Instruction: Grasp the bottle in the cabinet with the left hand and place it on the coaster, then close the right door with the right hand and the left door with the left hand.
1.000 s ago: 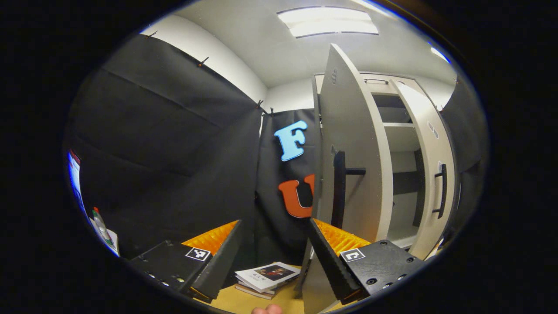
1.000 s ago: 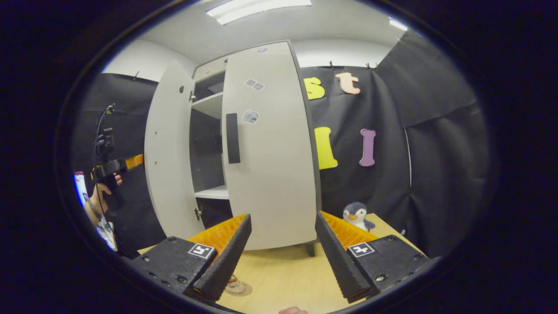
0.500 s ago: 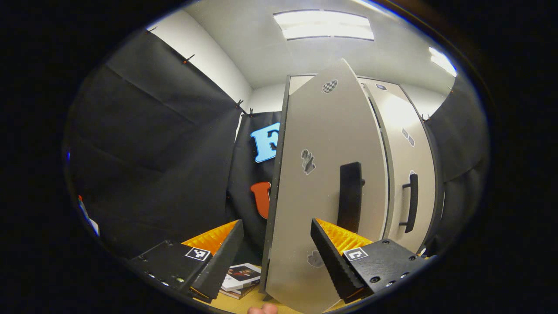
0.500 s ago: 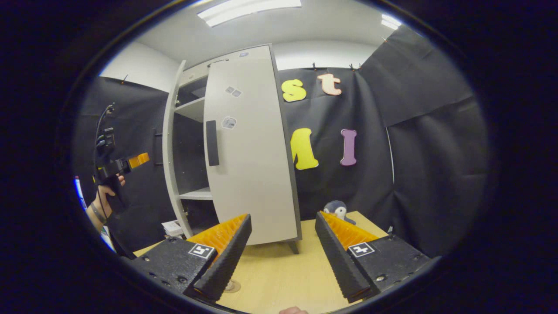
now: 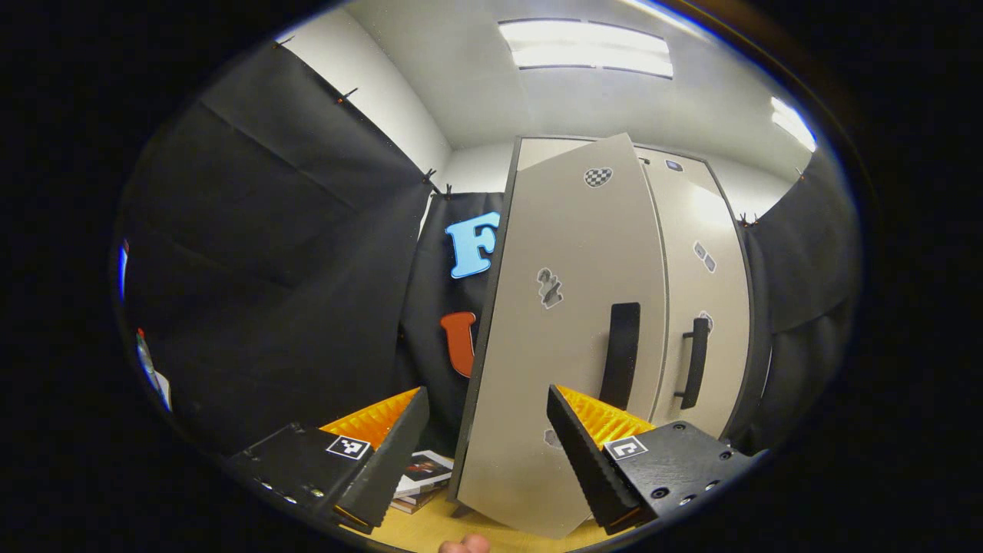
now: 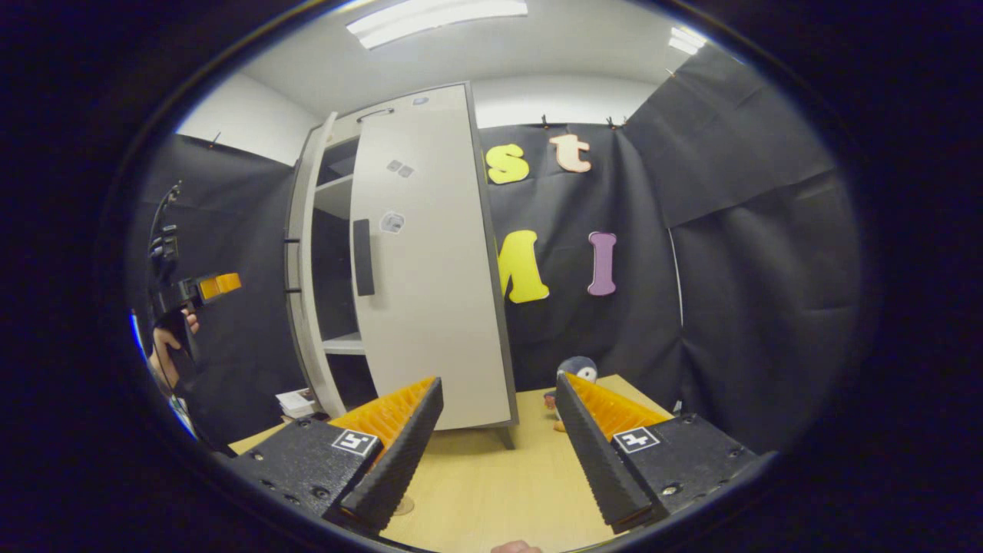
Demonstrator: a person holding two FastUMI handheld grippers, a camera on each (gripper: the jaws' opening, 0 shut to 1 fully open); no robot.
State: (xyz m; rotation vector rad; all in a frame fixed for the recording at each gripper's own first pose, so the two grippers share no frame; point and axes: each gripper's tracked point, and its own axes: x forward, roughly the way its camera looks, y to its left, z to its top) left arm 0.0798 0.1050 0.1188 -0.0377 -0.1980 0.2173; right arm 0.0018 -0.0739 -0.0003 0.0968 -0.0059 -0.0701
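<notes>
In the left gripper view the left gripper has its fingers spread wide with nothing between them; the right-hand finger overlaps the face of the left door just below its dark handle, but whether it touches the panel cannot be told. That door stands ajar, its free edge swung out from the cabinet, while the right door beside it lies flush, its own handle near the seam. A small stack of books lies on the tabletop under the left finger, beside the foot of the cabinet. In the right gripper view the right gripper is likewise wide open and grips nothing, hanging over the bare wooden tabletop well apart from the cabinet. There the gap between the doors shows shelves inside, and farther left the other gripper is seen in a person's hand. A round coaster peeps out from under the left finger; the bottle on it cannot be made out. A plush penguin sits on the tabletop behind the right finger.
</notes>
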